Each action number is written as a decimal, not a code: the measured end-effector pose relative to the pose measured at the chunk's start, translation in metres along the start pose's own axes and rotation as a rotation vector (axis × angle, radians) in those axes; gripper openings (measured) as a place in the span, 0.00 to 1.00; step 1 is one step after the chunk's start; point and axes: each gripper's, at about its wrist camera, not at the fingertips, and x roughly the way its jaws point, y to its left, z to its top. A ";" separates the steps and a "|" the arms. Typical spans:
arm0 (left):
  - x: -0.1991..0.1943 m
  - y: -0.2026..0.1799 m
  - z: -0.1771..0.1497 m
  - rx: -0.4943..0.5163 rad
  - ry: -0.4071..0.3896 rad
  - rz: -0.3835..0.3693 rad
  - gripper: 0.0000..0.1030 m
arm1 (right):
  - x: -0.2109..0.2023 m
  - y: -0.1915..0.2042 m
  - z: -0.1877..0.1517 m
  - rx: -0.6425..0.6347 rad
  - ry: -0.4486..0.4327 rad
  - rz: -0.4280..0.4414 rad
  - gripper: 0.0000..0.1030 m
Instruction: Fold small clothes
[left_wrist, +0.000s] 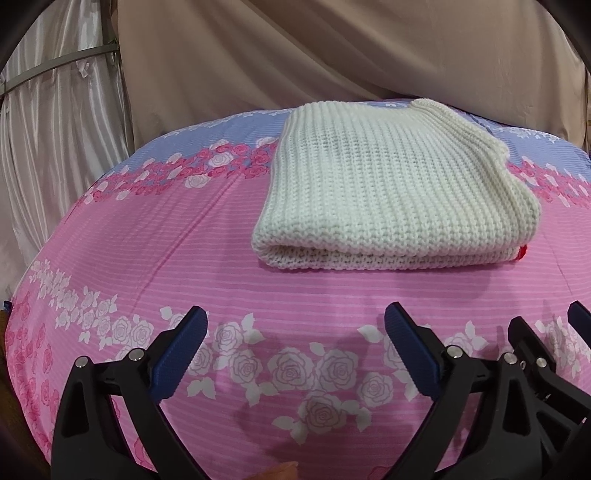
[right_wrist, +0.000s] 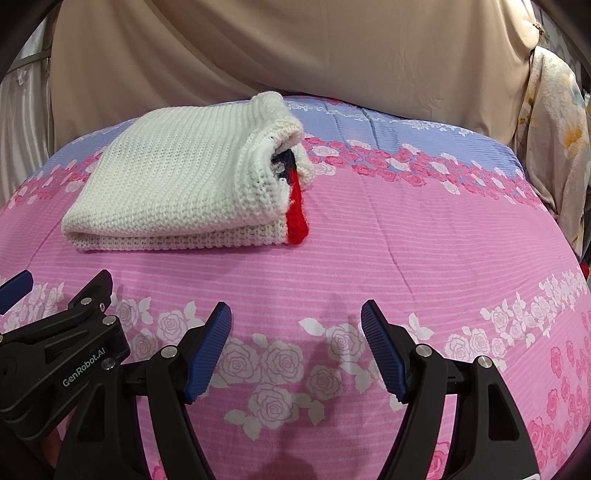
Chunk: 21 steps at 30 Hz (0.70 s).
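Folded knit (left_wrist: 391, 192) beyond empty tongs (left_wrist: 295, 350)

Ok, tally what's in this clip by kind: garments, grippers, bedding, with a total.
Folded white knit garment: 1, with red and dark trim at one edge
Hand-held grippers: 2, left hand-held gripper and right hand-held gripper, both open and empty
Floral pink and blue bedspread: 1
Total: 4

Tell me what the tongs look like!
Both tongs, left and right, are black plastic with silver bolts. Each has two blue ribbed fingertips. White letters on the left one's side spell GenRobot.AI.
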 end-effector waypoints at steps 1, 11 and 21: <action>0.000 0.000 0.000 0.000 0.000 -0.001 0.91 | 0.000 0.000 0.000 0.000 0.000 0.000 0.69; -0.001 0.000 0.000 0.002 -0.008 0.000 0.90 | 0.000 -0.001 0.000 0.001 -0.003 -0.001 0.69; -0.002 0.001 0.001 0.001 -0.010 0.001 0.90 | 0.000 -0.001 0.000 0.001 -0.004 0.000 0.69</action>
